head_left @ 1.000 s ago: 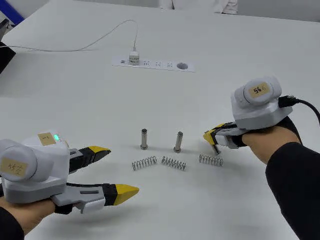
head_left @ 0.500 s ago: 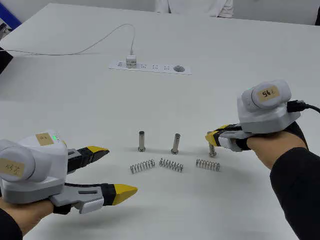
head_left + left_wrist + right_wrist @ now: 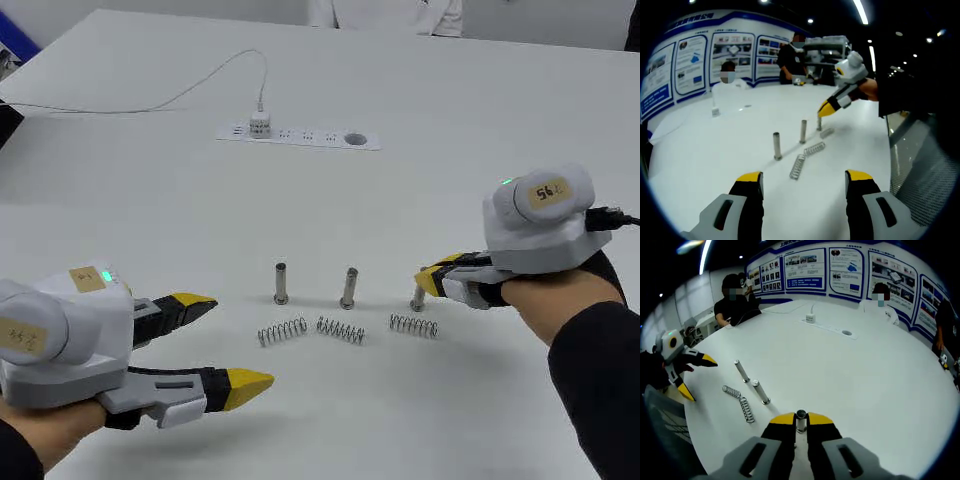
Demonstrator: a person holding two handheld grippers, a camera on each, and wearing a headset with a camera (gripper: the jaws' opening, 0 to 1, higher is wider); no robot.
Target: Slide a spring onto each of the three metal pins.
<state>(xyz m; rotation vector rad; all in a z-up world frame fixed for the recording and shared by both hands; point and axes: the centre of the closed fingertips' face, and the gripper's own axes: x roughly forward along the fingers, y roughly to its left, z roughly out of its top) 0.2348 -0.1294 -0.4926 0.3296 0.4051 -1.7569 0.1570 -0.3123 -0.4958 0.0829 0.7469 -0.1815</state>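
Observation:
Two metal pins (image 3: 281, 283) (image 3: 348, 288) stand upright on the white table (image 3: 450, 150). A third pin (image 3: 418, 298) stands at the right, and my right gripper (image 3: 428, 280) is shut on its top; its head (image 3: 801, 416) sits between the yellow tips. Three springs (image 3: 283, 331) (image 3: 341, 330) (image 3: 414, 326) lie flat just in front of the pins. My left gripper (image 3: 225, 340) hovers open at the near left, nothing between its jaws, apart from the springs (image 3: 798, 166). From it I see the pins (image 3: 776, 146) and the right gripper (image 3: 827, 107).
A white power strip (image 3: 300, 135) with a plugged-in charger and a cable running left lies farther back on the table. People sit or stand at the far side (image 3: 735, 300). The table's near edge (image 3: 890, 150) is close to my hands.
The right gripper has shifted slightly right and down with the third pin, which went from tilted to upright on the table. The left gripper has stayed put; the head camera has moved.

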